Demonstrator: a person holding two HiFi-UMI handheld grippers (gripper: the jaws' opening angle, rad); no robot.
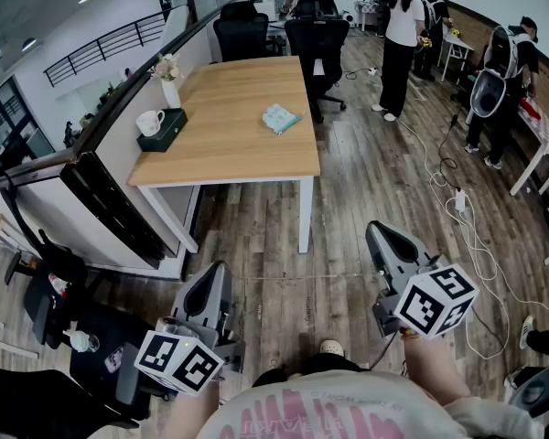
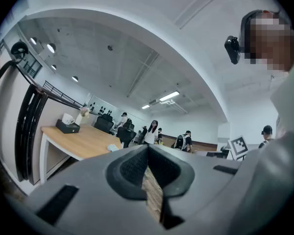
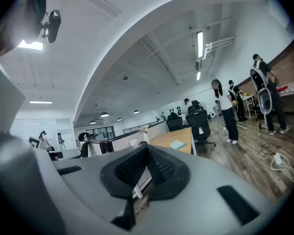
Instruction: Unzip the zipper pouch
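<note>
- Two grippers are held low in the head view, the left gripper (image 1: pixel 212 282) at 7 o'clock and the right gripper (image 1: pixel 389 240) at 5 o'clock. Each bears a cube of black-and-white square markers.
- Both pairs of jaws are pressed together with nothing between them. This is shown only in the two gripper views, where textured black pads meet in a thin seam inside smooth grey shells.
- The zipper pouch (image 1: pixel 280 118), a small, soft, pale-blue rectangle, is seen lying flat and untouched on the counter (image 1: pixel 229 149). It lies toward the counter's 3 o'clock edge, at 12 o'clock from the grippers and well apart from them.
- Only the head view looks down on the counter's pale wooden top and white legs. A white mug (image 1: pixel 150 121) is set on a black box (image 1: pixel 167 132) at its 9 o'clock edge, and a white vase (image 1: pixel 170 91) of flowers stands at 10 o'clock.
- The ceiling and its strip lights are shown only in the gripper views.
- The floor (image 1: pixel 348 199) is laid in dark wood planks, and a white cable (image 1: pixel 444 176) trails across it at 3 o'clock.
- Black office chairs (image 1: pixel 316 39) are placed at the counter's 12 o'clock end.
</note>
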